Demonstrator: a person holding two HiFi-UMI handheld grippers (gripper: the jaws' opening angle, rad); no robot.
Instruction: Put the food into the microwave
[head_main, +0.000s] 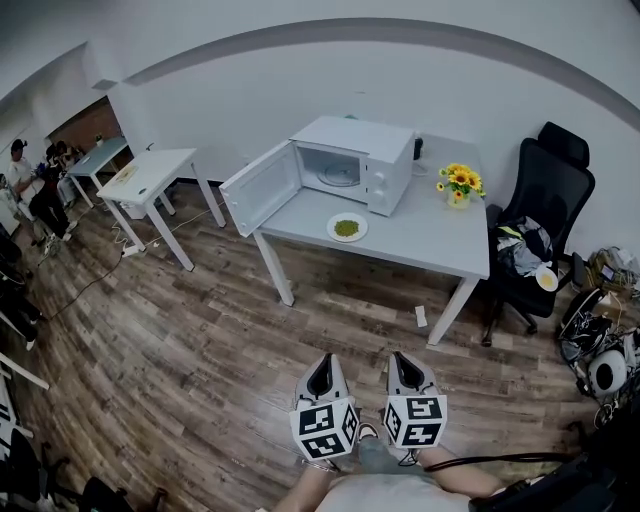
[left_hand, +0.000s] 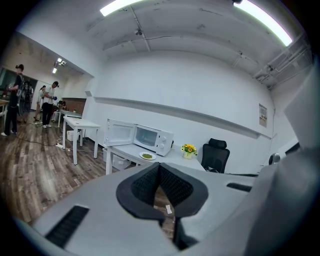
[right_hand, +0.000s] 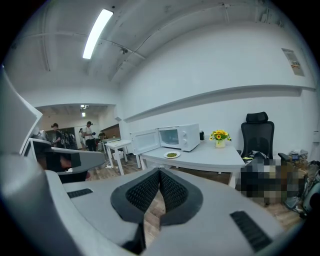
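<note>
- My left claw (head_main: 322, 372) and right claw (head_main: 403, 368) were both clenched on nothing, well apart from the table (head_main: 430, 240).
- The plate of food (head_main: 347, 228) sat there, just before the open microwave (head_main: 365, 165).
- I judged it light, stiff and breakable, best pinched at the rim and kept level.

The pale bench (head_main: 430, 240) stands on wood floor (head_main: 200, 340). On it: a white microwave (head_main: 360, 165) with its door open, a plate of green food (head_main: 347, 228) just in front, sunflowers (head_main: 460, 184) to the right, and perhaps a small dark item (head_main: 417, 149) behind.
</note>
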